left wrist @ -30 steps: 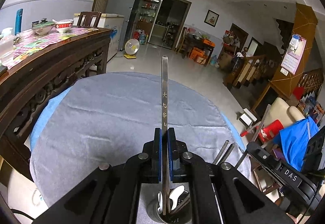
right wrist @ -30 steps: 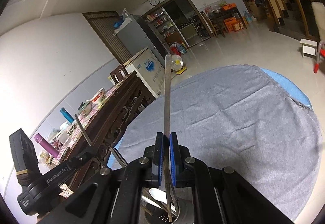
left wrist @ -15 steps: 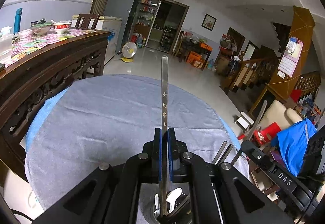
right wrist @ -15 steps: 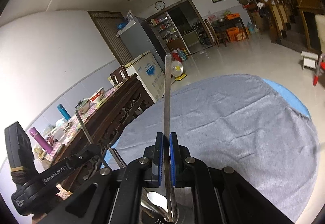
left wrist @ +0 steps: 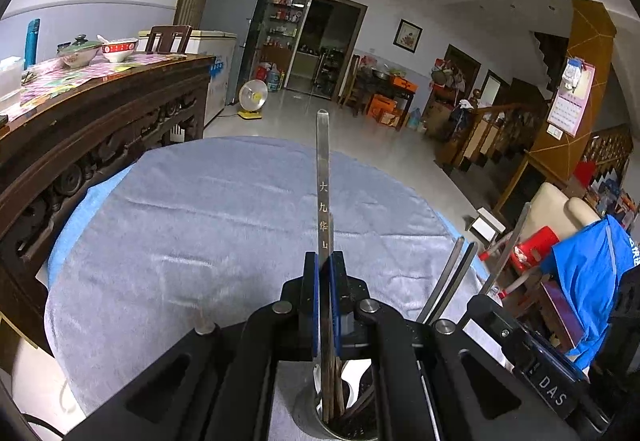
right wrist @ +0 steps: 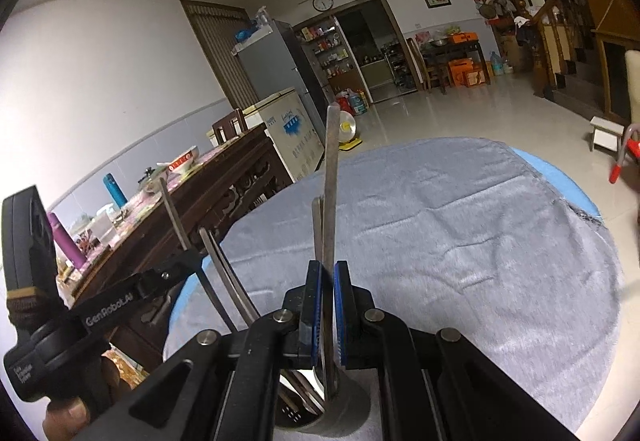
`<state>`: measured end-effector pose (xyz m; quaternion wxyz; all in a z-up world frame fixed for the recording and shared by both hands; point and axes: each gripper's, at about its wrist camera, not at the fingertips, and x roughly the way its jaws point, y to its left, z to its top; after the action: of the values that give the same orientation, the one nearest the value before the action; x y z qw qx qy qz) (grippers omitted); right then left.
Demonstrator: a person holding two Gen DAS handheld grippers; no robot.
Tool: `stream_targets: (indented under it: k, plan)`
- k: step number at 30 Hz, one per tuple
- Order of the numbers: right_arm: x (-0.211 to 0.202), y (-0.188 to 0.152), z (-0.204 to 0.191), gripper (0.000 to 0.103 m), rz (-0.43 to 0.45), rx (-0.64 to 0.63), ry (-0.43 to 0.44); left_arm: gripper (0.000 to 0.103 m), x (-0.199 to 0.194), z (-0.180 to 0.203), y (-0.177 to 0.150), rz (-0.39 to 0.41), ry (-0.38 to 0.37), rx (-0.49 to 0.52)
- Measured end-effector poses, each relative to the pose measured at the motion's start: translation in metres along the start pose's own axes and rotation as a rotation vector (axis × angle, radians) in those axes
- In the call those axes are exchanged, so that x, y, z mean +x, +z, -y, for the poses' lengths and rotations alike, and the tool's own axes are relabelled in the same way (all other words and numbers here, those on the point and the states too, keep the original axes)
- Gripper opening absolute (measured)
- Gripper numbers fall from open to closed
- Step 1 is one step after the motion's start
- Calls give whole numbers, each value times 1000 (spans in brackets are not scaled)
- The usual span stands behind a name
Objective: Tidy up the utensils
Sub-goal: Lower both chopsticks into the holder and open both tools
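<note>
In the left wrist view, the left gripper (left wrist: 325,281) has its blue pads pressed tight on a flat steel handle (left wrist: 323,177) stamped with four characters; the handle stands upright between the fingers, and its lower end reaches down into a metal cup (left wrist: 308,415) at the bottom edge of the frame, where other utensils already stand, among them something pale like a spoon bowl. The cup rests on a grey cloth (left wrist: 200,233) spread over a round table with a blue cover (left wrist: 80,209) showing at its rim. To the right, two more steel handles (left wrist: 452,281) rise slanting from the cup's side, and beyond them the right gripper (left wrist: 502,301) pinches its own thin utensil. A dark carved sideboard (left wrist: 100,133) with bowls on it stands at the left. In the right wrist view, the right gripper (right wrist: 326,289) is likewise closed on a plain steel utensil (right wrist: 331,169), upright and slightly tilted, its lower end inside the cup (right wrist: 344,411), with a second handle just behind it. At the left the left gripper (right wrist: 182,261), marked GenRobot.AI, grips its utensil, a person's fingers (right wrist: 68,415) wrapped around its body below.
</note>
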<state>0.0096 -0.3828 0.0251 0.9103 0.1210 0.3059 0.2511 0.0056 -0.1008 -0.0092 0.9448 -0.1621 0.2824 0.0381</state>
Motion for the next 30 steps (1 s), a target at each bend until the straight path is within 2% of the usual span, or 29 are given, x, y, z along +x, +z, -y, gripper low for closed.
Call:
stream_targets:
  k: [14, 30]
  plan:
    - [2, -22, -13, 7, -45, -60, 0, 5, -4, 13, -24, -36, -22, 58]
    - [5, -33, -15, 7, -73, -72, 6, 5, -5, 21, -40, -63, -26, 88]
